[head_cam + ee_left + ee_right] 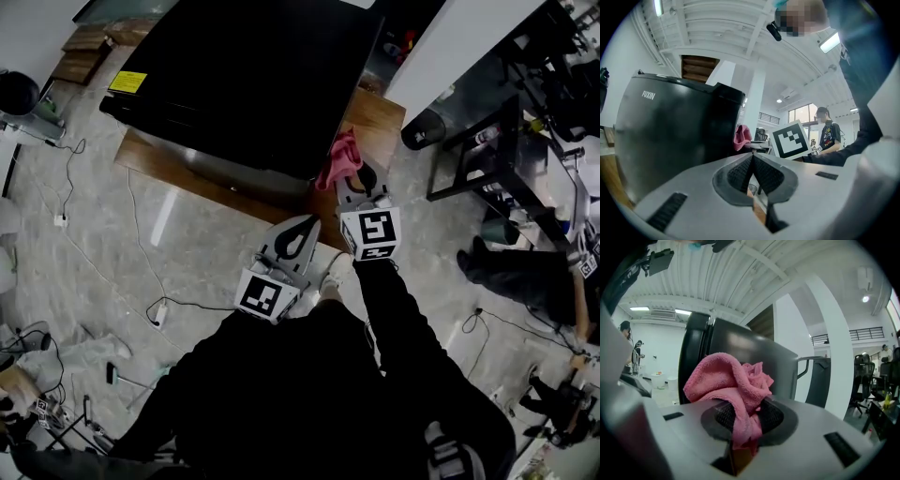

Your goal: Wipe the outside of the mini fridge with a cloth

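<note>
Wood platform (377,114) — FUXIN fridge (670,136), pink cloth (725,377)

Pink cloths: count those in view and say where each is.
1. The pink cloth is clamped in the right gripper's jaws, beside the black mini fridge. The left gripper holds none; others may be hidden.

Pink cloth (733,380), glossy black mini fridge (253,84), yellow label (127,82), black-and-white marker cube (372,234), brown wooden board (377,117)

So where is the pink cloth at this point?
In the head view the pink cloth is clamped in the right claw, right of centre, by the near right corner of the black mini fridge.
</note>
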{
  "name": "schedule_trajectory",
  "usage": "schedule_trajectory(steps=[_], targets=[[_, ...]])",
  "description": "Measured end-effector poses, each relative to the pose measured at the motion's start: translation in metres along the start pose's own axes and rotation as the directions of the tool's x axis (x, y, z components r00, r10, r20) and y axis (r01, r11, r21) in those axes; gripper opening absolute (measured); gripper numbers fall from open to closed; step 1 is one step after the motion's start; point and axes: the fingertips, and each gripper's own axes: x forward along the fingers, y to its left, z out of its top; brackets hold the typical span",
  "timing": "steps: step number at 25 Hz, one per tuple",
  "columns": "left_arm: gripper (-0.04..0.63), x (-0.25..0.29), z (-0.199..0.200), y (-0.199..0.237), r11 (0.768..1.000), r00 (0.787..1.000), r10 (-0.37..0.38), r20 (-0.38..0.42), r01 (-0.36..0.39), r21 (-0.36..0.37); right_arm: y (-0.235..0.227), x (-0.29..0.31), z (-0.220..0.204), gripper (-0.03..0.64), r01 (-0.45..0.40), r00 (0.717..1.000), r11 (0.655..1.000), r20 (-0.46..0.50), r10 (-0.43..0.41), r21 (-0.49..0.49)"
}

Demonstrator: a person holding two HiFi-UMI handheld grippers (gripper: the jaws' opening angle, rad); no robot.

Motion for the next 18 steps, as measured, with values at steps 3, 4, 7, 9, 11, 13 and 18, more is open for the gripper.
schedule_trajectory(steps=[3,4,7,9,11,13,18], targets=[[0.005,0.004,-0.029,0.009,1.0,0.998,0.012,-0.056,-0.012,-0.008,0.007,0.008,-0.042,0.077,0.003,0.999,1.0,-0.039,-0.003,-0.003],[0.006,0.007,-0.039,0.013,1.0,0.998,0.016,-0.064,-0.016,-0.006,0.009,0.011,-0.055,0.077,0.004,0.999,1.0,-0.048,-0.005,-0.005],[0.005,0.018,-0.073,0.022,1.0,0.995,0.02,-0.096,-0.02,0.003,0.01,0.018,-0.097,0.075,0.009,0.997,1.0,-0.073,-0.007,0.024],[0.006,0.025,-0.093,0.029,1.0,0.992,0.024,-0.126,-0.024,0.005,0.009,0.023,-0.125,0.075,0.01,0.995,0.999,-0.104,-0.005,0.051],[0.005,0.031,-0.108,0.033,1.0,0.988,0.026,-0.151,-0.026,0.001,0.01,0.028,-0.153,0.075,0.014,0.989,0.999,-0.146,-0.006,0.05],[0.005,0.035,-0.118,0.036,1.0,0.984,0.028,-0.175,-0.029,-0.007,0.014,0.032,-0.183,0.074,0.017,0.98,0.999,-0.2,-0.011,0.029],[0.005,0.038,-0.132,0.034,0.999,0.978,0.03,-0.206,-0.034,-0.019,0.02,0.039,-0.246,0.074,0.017,0.946,0.998,-0.324,0.002,0.055]])
